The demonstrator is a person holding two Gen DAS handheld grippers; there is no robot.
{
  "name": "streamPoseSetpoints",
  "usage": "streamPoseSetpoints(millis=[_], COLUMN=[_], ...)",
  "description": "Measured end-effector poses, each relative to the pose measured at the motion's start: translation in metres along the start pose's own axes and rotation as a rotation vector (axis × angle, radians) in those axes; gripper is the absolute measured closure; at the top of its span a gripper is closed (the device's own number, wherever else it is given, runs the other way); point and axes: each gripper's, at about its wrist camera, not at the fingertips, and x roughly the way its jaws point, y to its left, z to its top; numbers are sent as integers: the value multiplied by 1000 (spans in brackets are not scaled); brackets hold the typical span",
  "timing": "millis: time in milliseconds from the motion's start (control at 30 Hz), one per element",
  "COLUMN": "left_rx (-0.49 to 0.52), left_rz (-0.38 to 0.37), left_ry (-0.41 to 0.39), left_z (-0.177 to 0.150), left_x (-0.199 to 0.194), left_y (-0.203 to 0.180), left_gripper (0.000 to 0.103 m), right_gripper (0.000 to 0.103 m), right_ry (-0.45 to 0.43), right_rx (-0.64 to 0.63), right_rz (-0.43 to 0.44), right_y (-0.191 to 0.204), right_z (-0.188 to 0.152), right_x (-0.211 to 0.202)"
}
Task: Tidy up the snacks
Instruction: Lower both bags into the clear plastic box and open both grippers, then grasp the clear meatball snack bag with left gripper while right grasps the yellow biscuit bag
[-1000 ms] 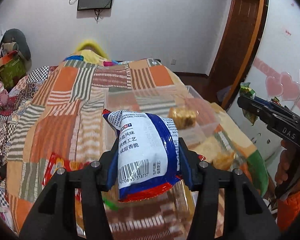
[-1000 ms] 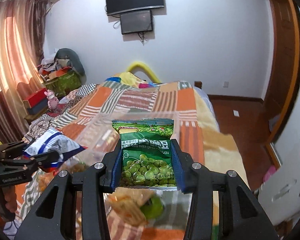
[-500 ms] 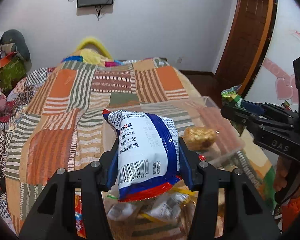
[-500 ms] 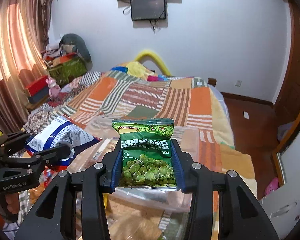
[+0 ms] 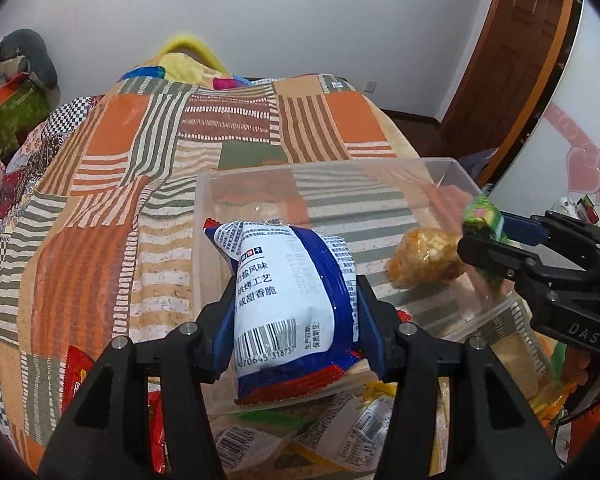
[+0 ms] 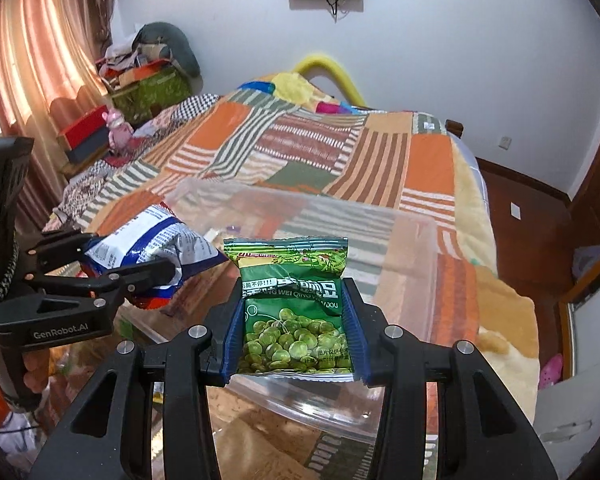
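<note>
Above the clear plastic bin [image 5: 452, 168] on the bed [image 5: 112, 208], the left gripper [image 5: 296, 312] pinched a blue-and-white snack packet [image 5: 288, 300] while the right gripper [image 6: 294, 320] pinched a green pea packet [image 6: 296, 312], both apparently poised for dropping inside.

**Stripes, patches and bright wrappers**

The bedspread [image 6: 300, 148] is a patchwork of orange, olive green, brown and cream, most patches striped, with a black-and-white checked piece at its left edge. The left tongs [image 5: 296, 312] are black with blue pads [image 5: 370, 332], and the packet [image 5: 288, 300] between them is white with a blue band, a red bottom edge and a black barcode. The right tongs [image 6: 294, 320] match, black with blue pads; their packet [image 6: 294, 300] is green, printed with green peas and white lettering. The storage box [image 5: 452, 168] is clear plastic. Inside it lies a golden-orange snack bag [image 5: 424, 258]. The curtain [image 6: 32, 64] is pinkish-orange, the wall [image 6: 460, 40] white.
</note>
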Motion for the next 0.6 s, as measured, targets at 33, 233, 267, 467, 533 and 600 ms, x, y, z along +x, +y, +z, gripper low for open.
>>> streamPoseSetpoints(millis=[33, 233, 267, 467, 533, 600], left_rx=[0, 38, 42, 39, 38, 30], left_rz=[3, 13, 16, 13, 18, 20], left_ry=[-2, -18, -30, -87, -107, -118], left_z=[0, 1, 0, -2, -5, -10], left_x=[0, -16, -22, -61, -77, -89], left_y=[0, -5, -6, 0, 5, 11], left_gripper=[50, 46, 45, 41, 39, 37], right_gripper=[61, 43, 43, 43, 42, 42], right_ry=[3, -38, -46, -103, -122, -144], right_rx=[4, 26, 31, 52, 52, 53], right_rz=[-1, -8, -6, -28, -39, -51], right_y=[-1, -2, -2, 2, 5, 8], right_z=[0, 2, 2, -3, -7, -11], right_x=[0, -11, -15, -39, -48, -60])
